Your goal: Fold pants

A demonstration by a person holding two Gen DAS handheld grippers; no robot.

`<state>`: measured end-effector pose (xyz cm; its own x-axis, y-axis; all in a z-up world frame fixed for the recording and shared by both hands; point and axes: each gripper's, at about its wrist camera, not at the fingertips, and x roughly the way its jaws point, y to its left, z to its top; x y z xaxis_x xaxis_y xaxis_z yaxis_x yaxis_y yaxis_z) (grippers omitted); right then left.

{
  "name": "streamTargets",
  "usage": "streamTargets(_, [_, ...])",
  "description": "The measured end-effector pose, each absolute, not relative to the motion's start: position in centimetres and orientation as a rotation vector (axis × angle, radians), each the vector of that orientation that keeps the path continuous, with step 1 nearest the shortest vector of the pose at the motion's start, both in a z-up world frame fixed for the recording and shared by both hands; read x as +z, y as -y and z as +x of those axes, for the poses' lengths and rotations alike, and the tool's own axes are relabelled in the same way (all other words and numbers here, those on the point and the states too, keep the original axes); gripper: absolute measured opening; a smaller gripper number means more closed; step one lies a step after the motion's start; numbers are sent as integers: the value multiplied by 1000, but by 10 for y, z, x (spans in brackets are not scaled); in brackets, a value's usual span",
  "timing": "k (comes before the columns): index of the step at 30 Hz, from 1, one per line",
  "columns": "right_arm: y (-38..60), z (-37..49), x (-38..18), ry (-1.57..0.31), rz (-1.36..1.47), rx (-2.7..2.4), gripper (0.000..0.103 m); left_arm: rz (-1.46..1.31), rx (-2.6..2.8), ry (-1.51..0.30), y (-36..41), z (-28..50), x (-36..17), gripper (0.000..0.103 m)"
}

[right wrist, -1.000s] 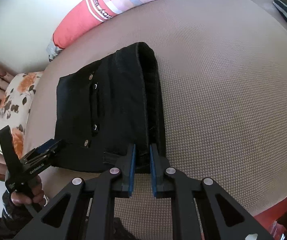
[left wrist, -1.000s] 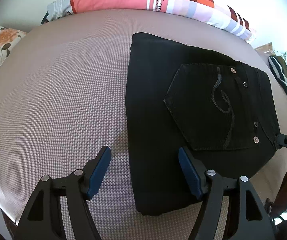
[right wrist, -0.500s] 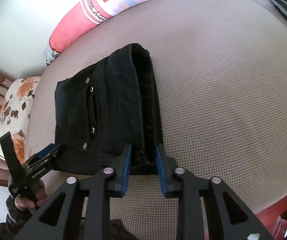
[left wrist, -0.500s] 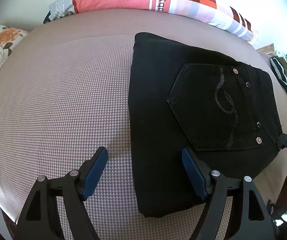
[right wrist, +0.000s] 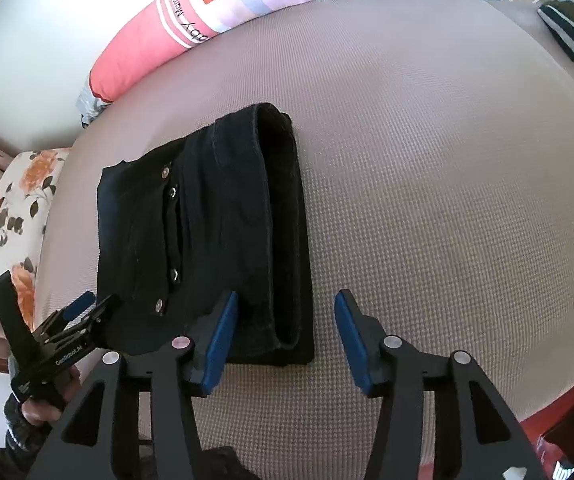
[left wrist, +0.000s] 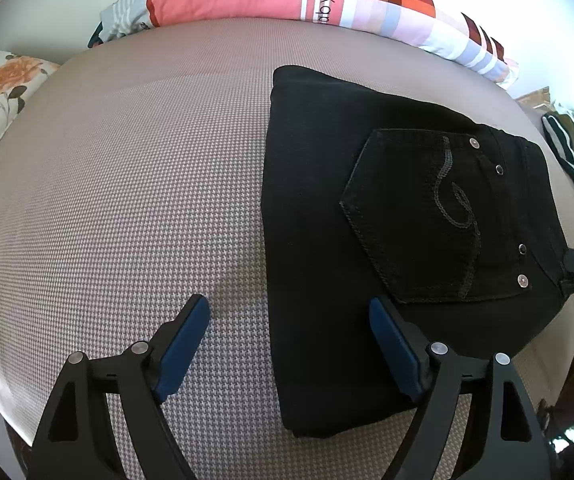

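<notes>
The left tool [left wrist: 289, 330] is hovering with its jaws spread wide and just been opening — straddling the near left edge of the folded black denim pants [left wrist: 387, 240] lying on the checked beige bed [left wrist: 127, 200]. The right tool [right wrist: 287, 322], jaws just been opening, is gaping half-wide — its left pad beside the pants' thick folded edge, nothing gripped.

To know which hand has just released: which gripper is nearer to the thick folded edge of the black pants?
Right. The right gripper straddles the thick folded edge of the black pants, jaws just opened and not gripping. The left gripper stands open over the opposite edge.
</notes>
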<state>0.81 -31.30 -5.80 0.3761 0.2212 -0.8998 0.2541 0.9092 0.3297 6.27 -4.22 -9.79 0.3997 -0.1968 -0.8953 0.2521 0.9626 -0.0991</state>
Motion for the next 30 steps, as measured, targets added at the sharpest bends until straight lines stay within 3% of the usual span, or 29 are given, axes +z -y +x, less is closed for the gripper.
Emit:
streamTargets(15, [309,39,-74,-1224,417,26,59,83,-304,-1135,40,67,-86,83])
streamTargets(30, [338,44,-97,-1218,583,247,63,-226,-412,-1243,8,112,-89,83])
